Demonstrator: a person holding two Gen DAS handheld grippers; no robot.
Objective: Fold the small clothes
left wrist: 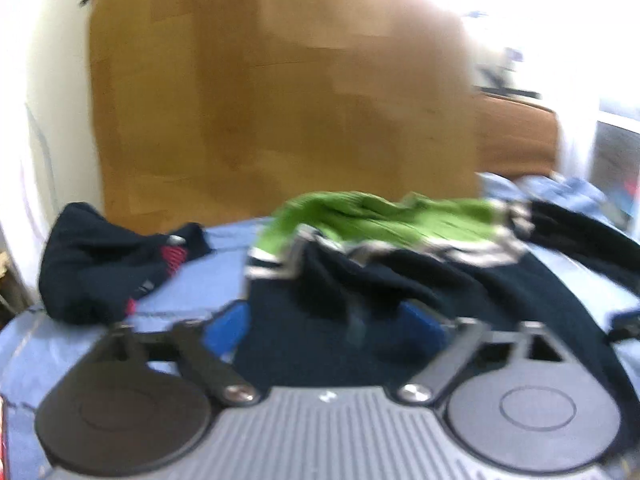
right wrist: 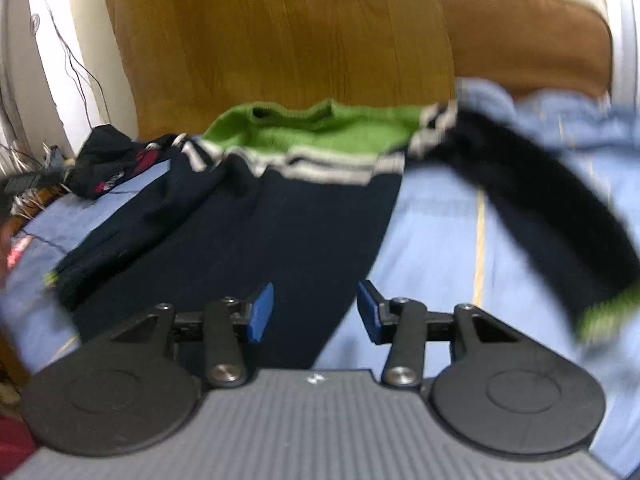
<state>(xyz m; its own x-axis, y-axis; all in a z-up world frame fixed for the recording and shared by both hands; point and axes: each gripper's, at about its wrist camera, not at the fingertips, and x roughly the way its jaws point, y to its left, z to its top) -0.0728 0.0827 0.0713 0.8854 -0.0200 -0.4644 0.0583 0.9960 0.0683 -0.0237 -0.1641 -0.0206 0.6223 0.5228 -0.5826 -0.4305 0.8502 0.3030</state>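
Blue bedsheet [right wrist: 436, 220] bore a navy-green sweater [right wrist: 280, 232]; left gripper [left wrist: 326, 326] and right gripper [right wrist: 316, 312] gaped empty at six o'clock.

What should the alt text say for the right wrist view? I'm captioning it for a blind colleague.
A small navy sweater with a green yoke and grey stripes lies spread on a light blue bedsheet, one sleeve flung right. The right gripper, blue fingers apart, sits over its hem, gripping nothing.

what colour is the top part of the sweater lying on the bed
Bright green, above grey-white stripes; the sweater body is dark navy. Clearest in the right wrist view.
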